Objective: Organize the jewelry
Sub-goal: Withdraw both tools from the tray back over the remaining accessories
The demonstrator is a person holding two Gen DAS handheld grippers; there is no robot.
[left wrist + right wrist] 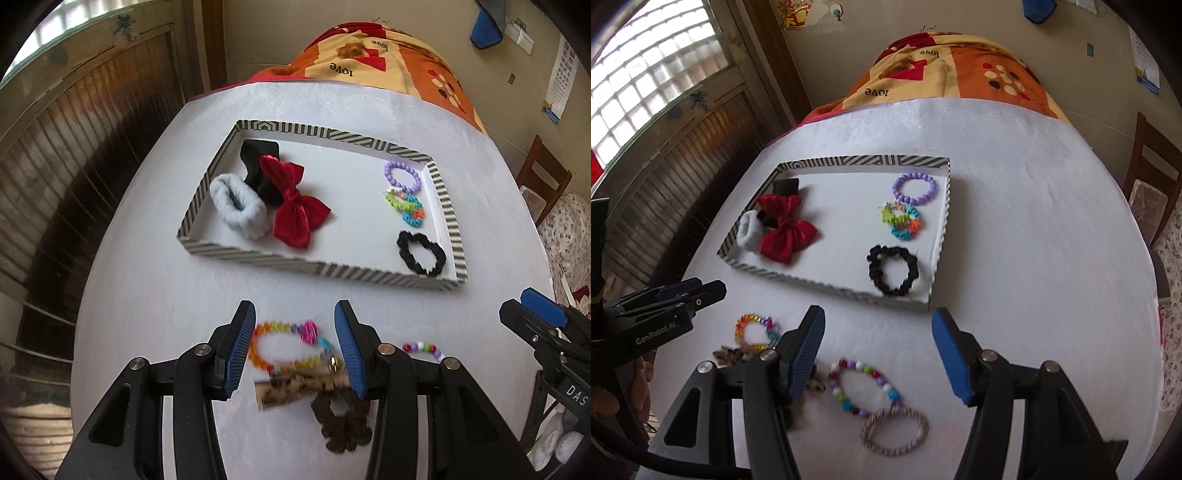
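Both the left gripper and right gripper gape apart, holding nothing

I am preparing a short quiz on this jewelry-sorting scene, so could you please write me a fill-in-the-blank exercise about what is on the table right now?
1. The red bow lies inside the striped ____.
2. The black scrunchie in the tray lies nearer the camera than the ____ bead bracelet.
3. The multicolour bead bracelet lies on the white ____, outside the tray.
4. The jaws of the right hand-held gripper are ____, with nothing held.

Missing words: tray; purple; tablecloth; open
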